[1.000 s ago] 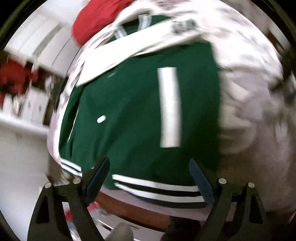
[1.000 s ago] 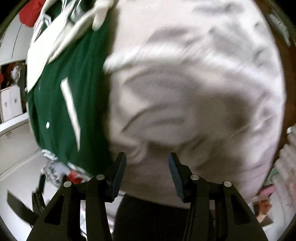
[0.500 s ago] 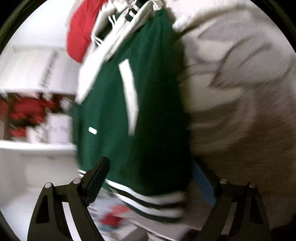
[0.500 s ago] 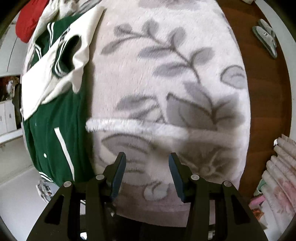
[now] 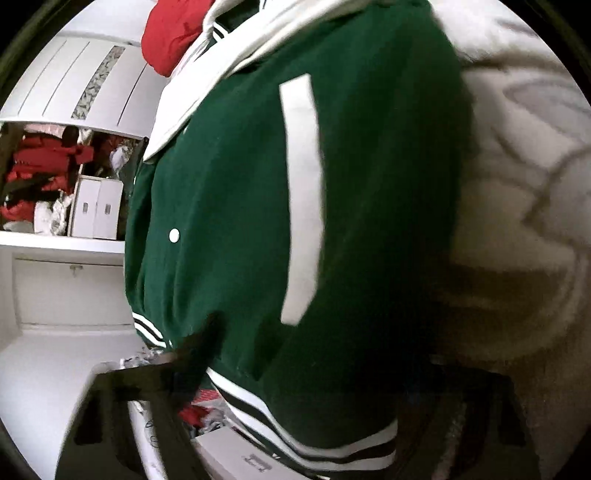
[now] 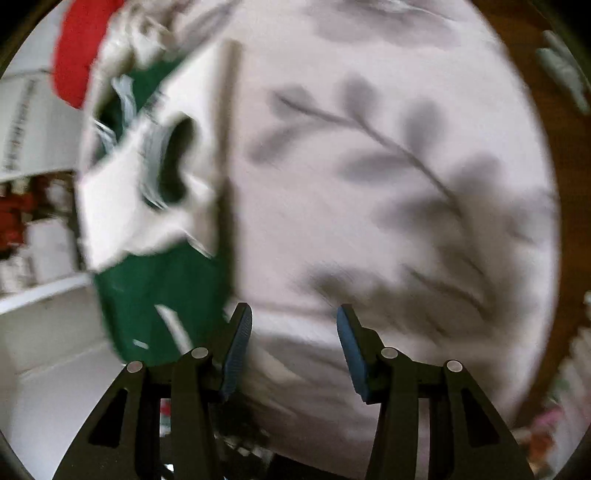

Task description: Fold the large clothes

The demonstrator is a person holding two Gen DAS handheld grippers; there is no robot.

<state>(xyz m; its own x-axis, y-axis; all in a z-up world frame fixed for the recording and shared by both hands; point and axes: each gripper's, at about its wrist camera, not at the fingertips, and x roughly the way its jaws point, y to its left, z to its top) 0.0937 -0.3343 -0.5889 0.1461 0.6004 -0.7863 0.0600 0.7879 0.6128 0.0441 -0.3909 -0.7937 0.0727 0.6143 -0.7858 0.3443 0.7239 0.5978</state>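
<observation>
Bedding comes first: your pale leaf-print blanket [image 6: 369, 184] fills most of the right wrist view and runs down the right side of the left wrist view. On its left side lies the green jacket [image 5: 351, 221], with white sleeves, a white pocket strip, a white snap and a striped hem hanging over the near edge. Beyond its far end sits a red garment [image 5: 170, 33]. Left of the bed stands a white cupboard [image 5: 66, 295]. Your left gripper [image 5: 306, 373] is closing with the jacket's hem between its blurred jaws. Your right gripper [image 6: 291, 343] stands apart over the blanket's near edge, with nothing clamped.
</observation>
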